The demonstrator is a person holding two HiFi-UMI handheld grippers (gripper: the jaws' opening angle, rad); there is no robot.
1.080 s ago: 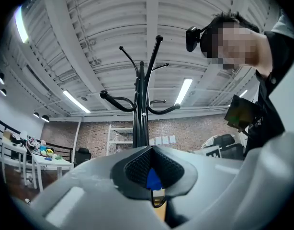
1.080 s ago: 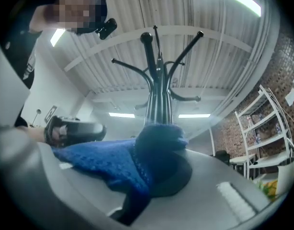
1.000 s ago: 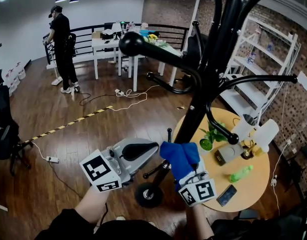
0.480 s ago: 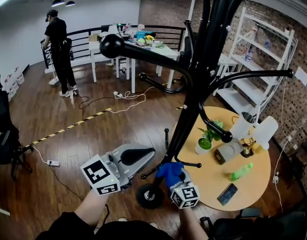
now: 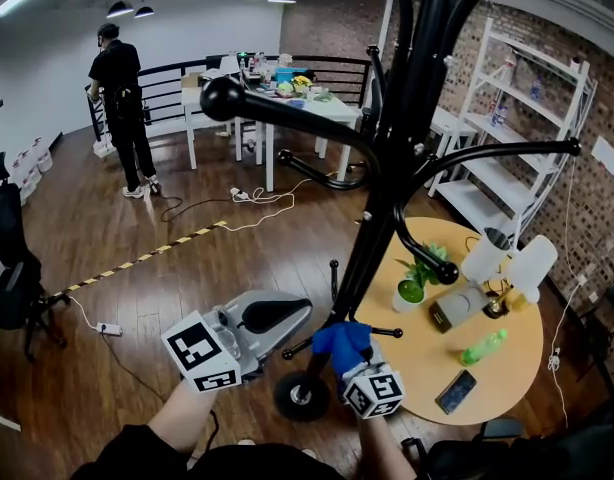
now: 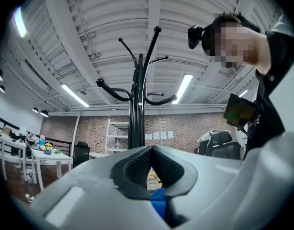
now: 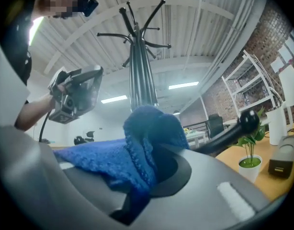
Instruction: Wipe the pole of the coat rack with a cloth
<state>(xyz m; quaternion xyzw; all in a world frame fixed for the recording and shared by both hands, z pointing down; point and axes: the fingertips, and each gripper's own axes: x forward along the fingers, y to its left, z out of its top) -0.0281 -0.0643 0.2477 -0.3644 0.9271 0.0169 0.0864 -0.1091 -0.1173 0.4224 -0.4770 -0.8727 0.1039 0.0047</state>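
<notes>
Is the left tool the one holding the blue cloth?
No, the blue cloth is pinched in the right tool.

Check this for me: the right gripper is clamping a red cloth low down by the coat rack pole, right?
Not quite: the cloth is blue, not red, as the right gripper view shows. The rest holds: the right gripper is clamped on it, low down by the coat rack pole in the head view.
</notes>
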